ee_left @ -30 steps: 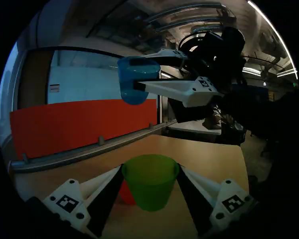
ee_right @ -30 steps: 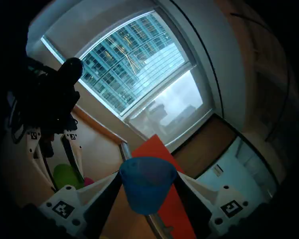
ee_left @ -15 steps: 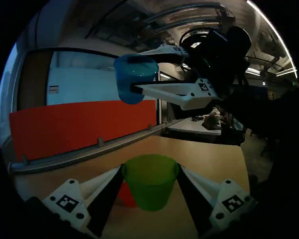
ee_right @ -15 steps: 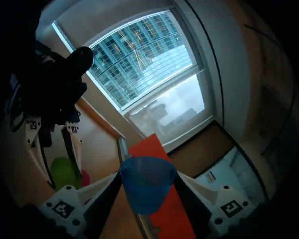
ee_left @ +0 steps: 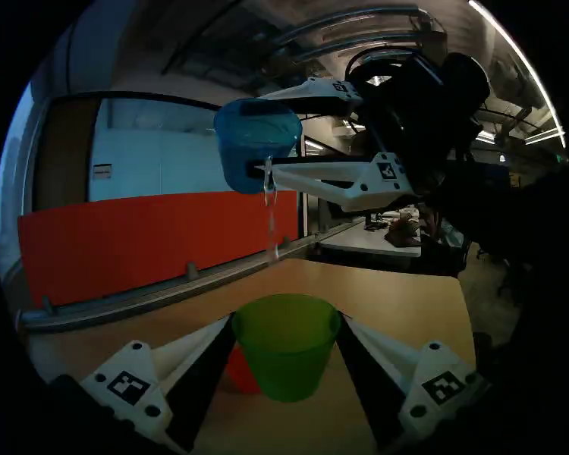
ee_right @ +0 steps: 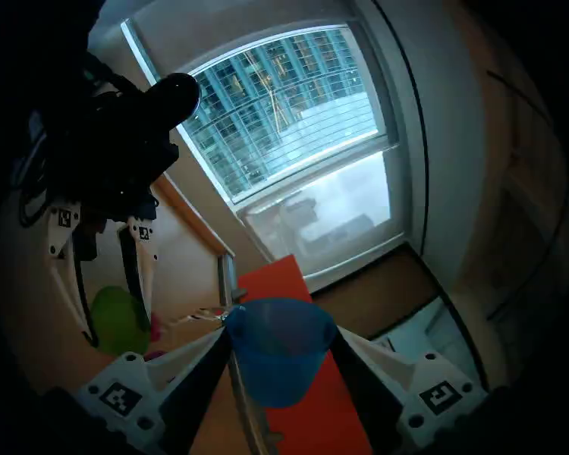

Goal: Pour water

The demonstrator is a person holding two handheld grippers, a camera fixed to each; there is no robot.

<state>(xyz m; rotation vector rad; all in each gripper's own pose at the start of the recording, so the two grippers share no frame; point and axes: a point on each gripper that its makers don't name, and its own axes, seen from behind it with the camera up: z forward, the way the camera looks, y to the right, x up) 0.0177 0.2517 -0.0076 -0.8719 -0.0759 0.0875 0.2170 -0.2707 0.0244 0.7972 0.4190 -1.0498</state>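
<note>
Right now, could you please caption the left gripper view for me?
Right gripper tips blue cup, water streaming toward green cup in left gripper.

A pale wooden table spans the lower frame; a red cup stands on it at lower centre.

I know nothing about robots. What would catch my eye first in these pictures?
High in the left gripper view, the right hand-held gripper holds a tilted blue cup, and a thin stream of water spills from its rim. Below, at the bottom of that view, the left hand-held gripper grips an upright green cup. A bright orange-red panel runs behind them.
</note>
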